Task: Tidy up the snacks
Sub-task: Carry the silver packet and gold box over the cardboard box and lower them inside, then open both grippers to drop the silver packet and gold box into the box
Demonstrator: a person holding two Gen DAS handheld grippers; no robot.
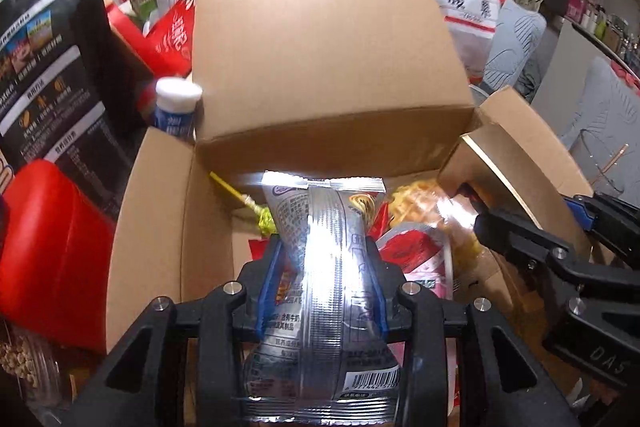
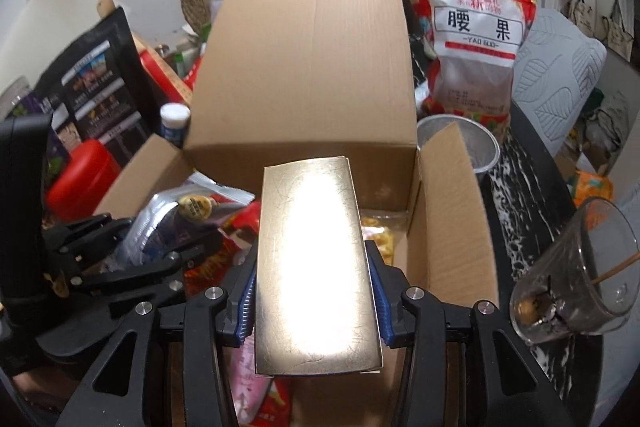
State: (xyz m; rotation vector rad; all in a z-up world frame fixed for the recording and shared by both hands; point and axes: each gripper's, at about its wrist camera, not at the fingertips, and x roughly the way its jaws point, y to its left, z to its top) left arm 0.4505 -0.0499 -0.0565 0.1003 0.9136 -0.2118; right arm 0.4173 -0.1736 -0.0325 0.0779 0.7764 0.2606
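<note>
An open cardboard box (image 1: 328, 39) (image 2: 304, 67) stands ahead with its flaps up and several snack packets lying inside. My left gripper (image 1: 326, 259) is shut on a silver foil snack packet (image 1: 324, 267), which it holds over the box's near left part. The packet (image 2: 160, 227) and that gripper (image 2: 132, 247) show at the left of the right wrist view. My right gripper (image 2: 312, 275) is shut on a shiny gold box (image 2: 316, 267), held over the cardboard box's near right part. The same gold box (image 1: 492, 163) and gripper (image 1: 532, 227) show at the right of the left wrist view.
A black bag (image 1: 48, 67), a red container (image 1: 52, 251) and a white-capped bottle (image 1: 178, 107) crowd the left side. A large cashew bag (image 2: 472, 39) stands behind the box on the right. A metal cup (image 2: 472, 143) and a tilted glass (image 2: 576, 275) sit on the dark marbled table (image 2: 516, 187).
</note>
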